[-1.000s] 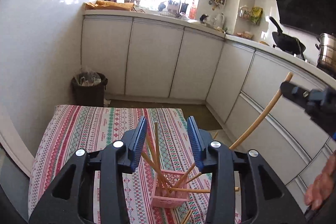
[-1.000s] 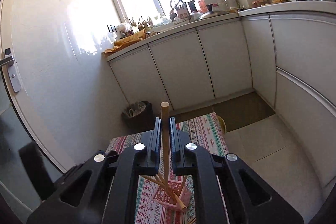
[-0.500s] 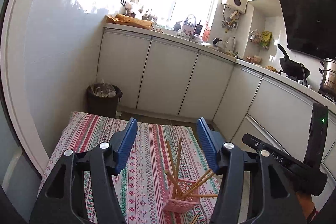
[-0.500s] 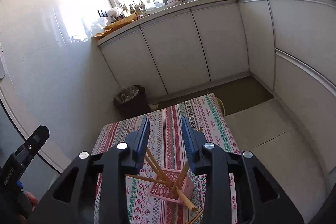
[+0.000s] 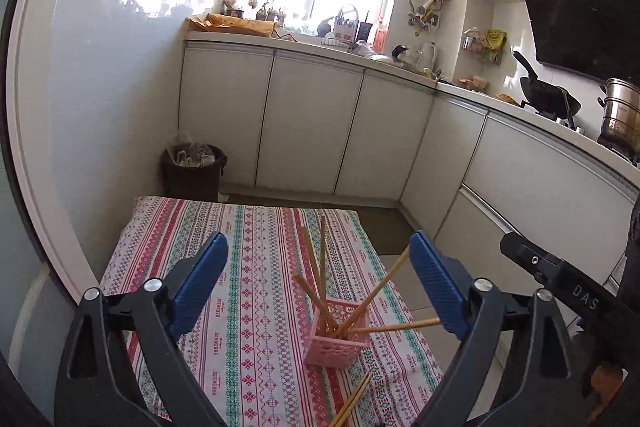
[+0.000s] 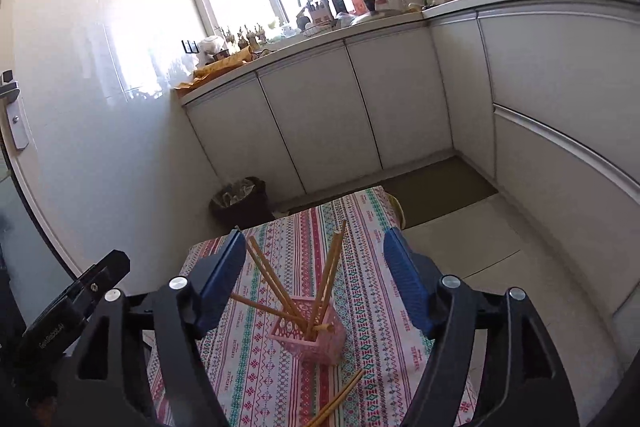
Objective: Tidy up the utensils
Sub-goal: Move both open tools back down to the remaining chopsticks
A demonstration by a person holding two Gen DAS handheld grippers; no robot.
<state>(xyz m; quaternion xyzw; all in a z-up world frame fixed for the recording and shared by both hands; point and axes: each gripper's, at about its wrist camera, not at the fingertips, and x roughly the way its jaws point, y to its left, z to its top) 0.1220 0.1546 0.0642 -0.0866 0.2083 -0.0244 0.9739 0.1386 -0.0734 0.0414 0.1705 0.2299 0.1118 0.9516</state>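
Pink plastic lattice basket (image 5: 335, 342), one, upright on striped patterned cloth (image 5: 240, 291) over worktop; five wooden chopsticks (image 5: 320, 267) standing inside, two more lying loose (image 6: 336, 401) just in front. Left gripper (image 5: 320, 277) and right gripper (image 6: 316, 279) both wide after just opening, nothing between pads.

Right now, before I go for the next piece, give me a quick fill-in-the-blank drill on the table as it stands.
1. The chopsticks stand in a ____ holder.
2. Loose chopsticks lie on the striped ____, nearer the camera than the holder.
3. The right tool holds ____ between its blue pads.
4. The left tool has its jaws ____.

Missing words: pink; tablecloth; nothing; open
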